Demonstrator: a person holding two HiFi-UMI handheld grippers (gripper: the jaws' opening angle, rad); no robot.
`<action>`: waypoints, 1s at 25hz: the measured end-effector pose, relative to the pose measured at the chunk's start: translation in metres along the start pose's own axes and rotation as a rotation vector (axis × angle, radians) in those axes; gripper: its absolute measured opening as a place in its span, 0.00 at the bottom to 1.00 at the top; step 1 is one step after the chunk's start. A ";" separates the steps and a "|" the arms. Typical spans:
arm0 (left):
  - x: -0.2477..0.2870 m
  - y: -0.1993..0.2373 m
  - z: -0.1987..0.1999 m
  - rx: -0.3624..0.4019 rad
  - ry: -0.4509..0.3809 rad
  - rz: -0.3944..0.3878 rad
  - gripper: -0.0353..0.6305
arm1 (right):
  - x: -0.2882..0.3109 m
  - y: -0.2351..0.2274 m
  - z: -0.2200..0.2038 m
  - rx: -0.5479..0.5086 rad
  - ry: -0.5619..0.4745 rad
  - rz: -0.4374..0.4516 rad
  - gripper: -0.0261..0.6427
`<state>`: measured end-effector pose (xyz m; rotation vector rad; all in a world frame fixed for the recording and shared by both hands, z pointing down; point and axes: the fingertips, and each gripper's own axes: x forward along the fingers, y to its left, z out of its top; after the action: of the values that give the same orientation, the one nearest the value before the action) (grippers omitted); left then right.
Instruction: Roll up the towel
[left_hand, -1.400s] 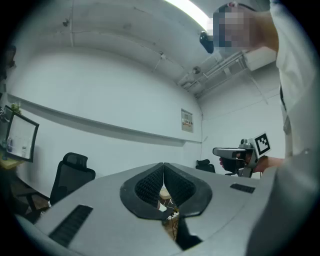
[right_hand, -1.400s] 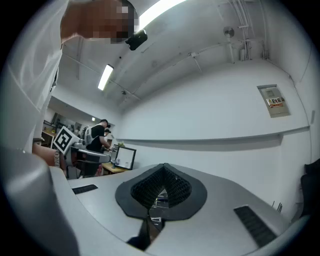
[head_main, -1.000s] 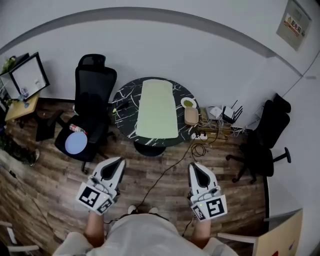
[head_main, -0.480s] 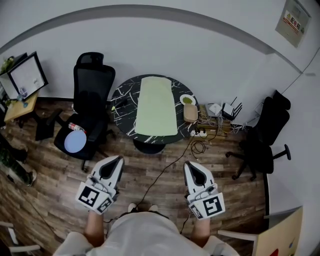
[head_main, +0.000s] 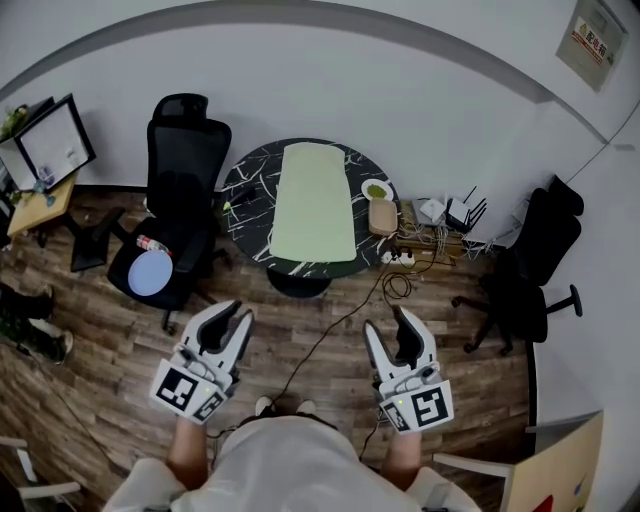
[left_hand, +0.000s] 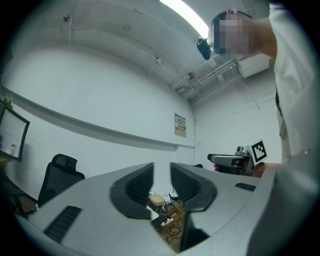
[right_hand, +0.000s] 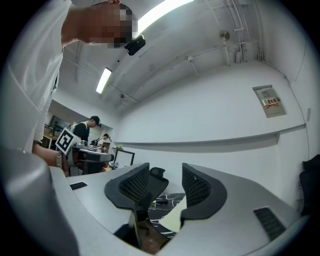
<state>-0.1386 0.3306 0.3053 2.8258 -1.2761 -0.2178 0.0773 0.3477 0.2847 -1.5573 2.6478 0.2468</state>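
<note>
The towel (head_main: 313, 205) lies flat on the table (head_main: 245, 200), long axis 12 to 6, well apart at 12 o'clock, equally far from both grippers. The jaws of the left gripper (head_main: 232, 314) have just been opening narrowly, those of the right gripper (head_main: 400, 322) wider; both are empty.

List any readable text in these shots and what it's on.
No text is legible.
Wall sign: red and dark print, too blurred to read in any view.
Monitor: screen content too small to read.
</note>
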 end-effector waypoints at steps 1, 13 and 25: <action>0.001 0.001 0.001 0.010 -0.011 0.009 0.30 | 0.000 -0.003 0.001 0.001 -0.009 -0.011 0.32; -0.003 0.014 0.002 0.047 -0.006 0.140 0.57 | -0.010 -0.025 -0.003 -0.001 -0.009 -0.086 0.51; 0.022 0.005 -0.007 0.064 0.031 0.166 0.57 | -0.019 -0.056 -0.021 0.017 0.003 -0.069 0.53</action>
<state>-0.1263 0.3105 0.3105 2.7432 -1.5271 -0.1299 0.1360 0.3334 0.3018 -1.6419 2.5851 0.2176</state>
